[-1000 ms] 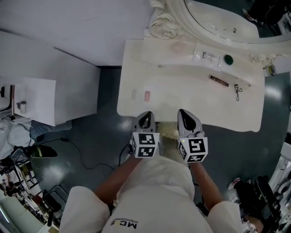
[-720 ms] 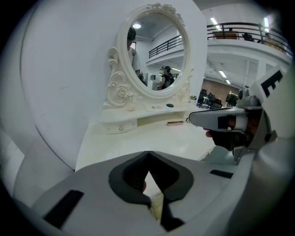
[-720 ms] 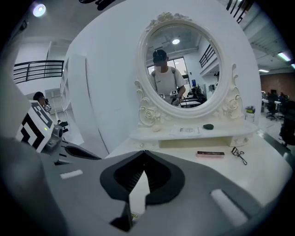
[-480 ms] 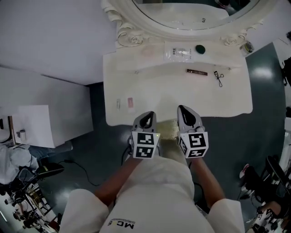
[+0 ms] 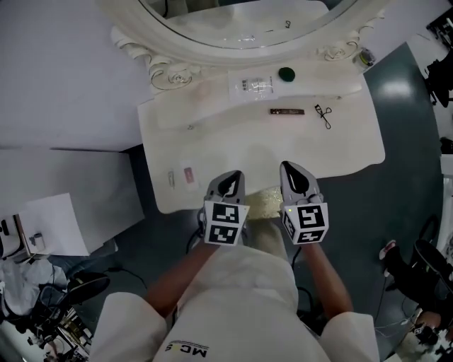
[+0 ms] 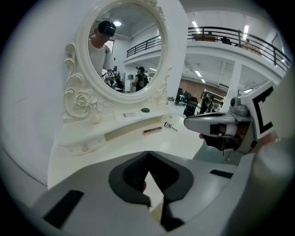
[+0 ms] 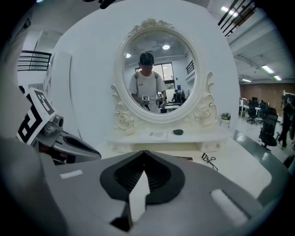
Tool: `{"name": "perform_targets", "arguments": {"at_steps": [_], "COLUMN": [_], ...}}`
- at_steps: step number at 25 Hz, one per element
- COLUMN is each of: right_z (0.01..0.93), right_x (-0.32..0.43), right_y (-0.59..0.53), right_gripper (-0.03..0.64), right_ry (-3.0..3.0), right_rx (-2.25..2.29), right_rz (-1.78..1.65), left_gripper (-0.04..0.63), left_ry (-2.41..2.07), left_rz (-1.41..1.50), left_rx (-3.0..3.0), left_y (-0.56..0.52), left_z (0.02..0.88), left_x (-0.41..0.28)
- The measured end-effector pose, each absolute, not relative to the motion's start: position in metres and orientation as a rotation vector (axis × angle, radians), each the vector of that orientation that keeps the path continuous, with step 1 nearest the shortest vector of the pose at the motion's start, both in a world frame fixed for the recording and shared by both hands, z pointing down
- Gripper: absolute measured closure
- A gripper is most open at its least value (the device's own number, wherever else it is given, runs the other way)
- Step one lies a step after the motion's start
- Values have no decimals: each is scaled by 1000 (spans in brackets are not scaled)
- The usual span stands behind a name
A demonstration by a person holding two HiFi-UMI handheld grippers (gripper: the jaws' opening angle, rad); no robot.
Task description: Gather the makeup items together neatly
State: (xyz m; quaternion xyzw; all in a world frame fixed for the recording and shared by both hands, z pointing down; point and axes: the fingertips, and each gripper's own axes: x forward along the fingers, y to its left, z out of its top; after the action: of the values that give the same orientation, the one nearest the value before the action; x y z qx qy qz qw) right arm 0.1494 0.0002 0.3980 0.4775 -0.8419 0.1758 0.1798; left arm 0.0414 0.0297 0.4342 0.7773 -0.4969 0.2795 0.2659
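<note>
Looking down on a white dressing table point(image 5: 212, 141), w/ a big oval mirror point(image 5: 241, 21) in a carved frame at its far side, straight ahead of both grippers. Out past the left gripper's side stands a white cabinet point(image 5: 64, 170), a sheet of paper point(image 5: 46, 226) lying just below it, dark floor point(image 5: 410, 141) all round.

Left gripper point(image 5: 230, 182) and right gripper point(image 5: 294, 175) sit side by side at the table's near edge, tips just over it. A cream stool seat point(image 5: 265, 203) shows between them. Both pairs of jaws are pressed together, nothing in either.

Now the makeup: most of it well ahead, bare tabletop between it and the tips.
- On the raised shelf under the mirror: a clear packet point(image 5: 255, 85), roughly ahead betw. the two grippers, and just right of it a dark green round item point(image 5: 286, 73).
- On the main top ahead of the right gripper: a slim brown stick point(image 5: 287, 111) lying crosswise, and an eyelash curler point(image 5: 324, 117) just right of it, not touching.
- Nearer, left of the left gripper: a small pink item point(image 5: 188, 175) and a pale one point(image 5: 171, 178), side by side near the front-left edge.
- Far right, by the frame's scroll: a tiny bottle point(image 5: 365, 58), too small to make out.
</note>
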Motion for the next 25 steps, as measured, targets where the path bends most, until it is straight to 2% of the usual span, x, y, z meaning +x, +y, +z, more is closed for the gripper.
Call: {"name": "perform_targets", "arguments": {"at_steps": [19, 25], "right_z": [427, 449], "right_x": [187, 196], "right_y": [-80, -98], "right_gripper": [611, 573], "right_ry": [-2288, -2262], "right_rx": [1437, 1398], "right_rz": [495, 477], "left_gripper": [586, 586], "left_ry": [-1205, -1171], "left_rz": [778, 784], "left_rx": [2173, 2170], "left_y": [-30, -40], "left_z": [452, 466], "left_x": [77, 83]}}
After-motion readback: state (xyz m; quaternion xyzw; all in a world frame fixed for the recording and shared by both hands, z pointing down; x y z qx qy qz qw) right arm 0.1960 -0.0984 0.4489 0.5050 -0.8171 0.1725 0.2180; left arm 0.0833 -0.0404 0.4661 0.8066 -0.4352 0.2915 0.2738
